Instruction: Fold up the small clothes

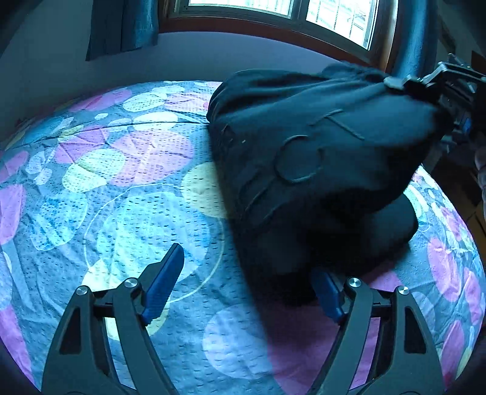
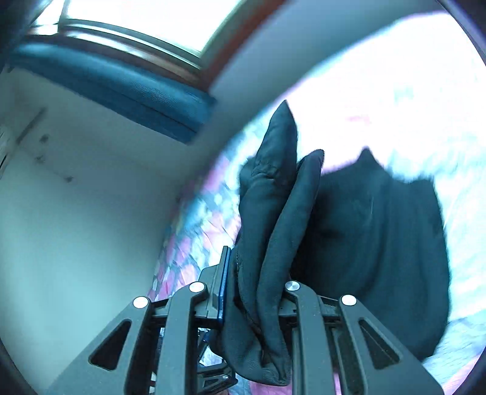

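A dark garment [image 1: 303,158], black or very dark navy with a stitched ring and line on its surface, is half lifted off a bed covered by a quilted floral bedspread [image 1: 121,188] in blue, pink and pale yellow. The right gripper [image 2: 255,291] is clamped on a bunched fold of the garment, which fills the gap between its blue pads and stands up past the fingertips; from the left wrist view this gripper pulls one corner up toward the window [image 1: 303,12], while the rest of the cloth sags onto the bedspread. The left gripper [image 1: 243,282] hangs low over the bed with its jaws spread wide, one blue pad over bare bedspread, the other partly hidden by the garment's lower edge. A teal curtain [image 1: 124,27] hangs beside the window.
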A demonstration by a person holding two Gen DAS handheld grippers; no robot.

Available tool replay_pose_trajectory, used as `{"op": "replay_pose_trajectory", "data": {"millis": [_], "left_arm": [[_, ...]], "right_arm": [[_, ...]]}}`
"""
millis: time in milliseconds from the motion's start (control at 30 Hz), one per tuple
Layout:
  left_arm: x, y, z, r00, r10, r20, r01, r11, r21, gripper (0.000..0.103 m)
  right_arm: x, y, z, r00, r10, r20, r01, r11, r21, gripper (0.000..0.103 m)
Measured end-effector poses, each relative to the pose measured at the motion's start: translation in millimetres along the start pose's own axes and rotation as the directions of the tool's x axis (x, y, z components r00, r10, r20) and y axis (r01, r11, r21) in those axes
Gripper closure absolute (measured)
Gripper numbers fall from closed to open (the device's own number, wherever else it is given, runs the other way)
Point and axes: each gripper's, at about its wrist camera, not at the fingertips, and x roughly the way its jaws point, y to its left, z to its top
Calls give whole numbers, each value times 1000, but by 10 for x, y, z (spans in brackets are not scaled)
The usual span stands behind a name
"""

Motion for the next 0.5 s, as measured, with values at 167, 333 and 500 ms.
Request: {"op": "replay_pose_trajectory", "data": {"millis": [167, 333, 500], "left_arm": [[84, -105, 7, 1000, -22, -8, 22, 1000, 21, 21], [289, -58, -6, 993, -82, -90, 79, 996, -32, 21], [352, -37, -27, 990, -94, -109, 89, 995, -50, 21]], "right_arm": [[-223, -489, -146, 997, -72, 15, 71, 996, 48, 87], [-161, -1335, -404, 997, -72, 1, 70, 972, 226, 87], [20, -1693, -525, 1000, 15, 19, -21, 952, 306, 85]]}}
